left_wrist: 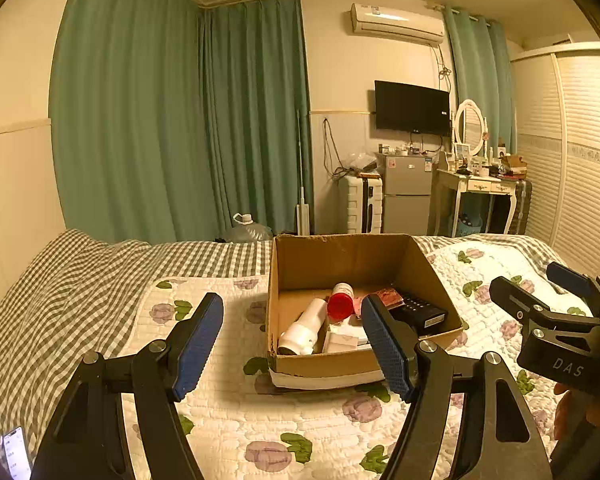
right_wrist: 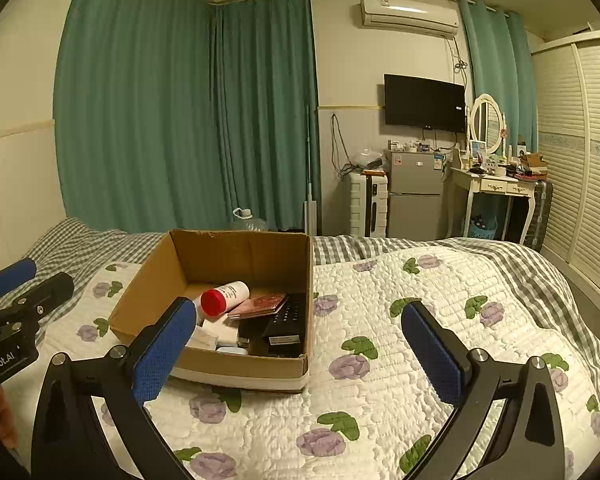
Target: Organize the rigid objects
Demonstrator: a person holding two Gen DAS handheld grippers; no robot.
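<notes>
An open cardboard box (left_wrist: 340,258) (right_wrist: 148,292) stands on the flowered quilt. Inside lie a white bottle with a red cap (left_wrist: 340,304) (right_wrist: 215,301), a white tube (left_wrist: 304,328), a black remote (left_wrist: 420,312) (right_wrist: 286,320), a reddish flat packet (left_wrist: 390,296) (right_wrist: 260,304) and small white boxes (left_wrist: 342,338) (right_wrist: 220,330). My left gripper (left_wrist: 296,344) (right_wrist: 20,280) is open and empty, held just before the box. My right gripper (right_wrist: 300,344) (left_wrist: 536,280) is open and empty, to the right of the box.
The flowered quilt (right_wrist: 380,360) lies over a grey checked bedcover (left_wrist: 60,280). A phone (left_wrist: 16,452) lies at the bed's left edge. Beyond the bed stand green curtains (left_wrist: 160,120), a water jug (left_wrist: 248,228), a suitcase, a fridge (left_wrist: 408,192) and a dressing table (left_wrist: 480,188).
</notes>
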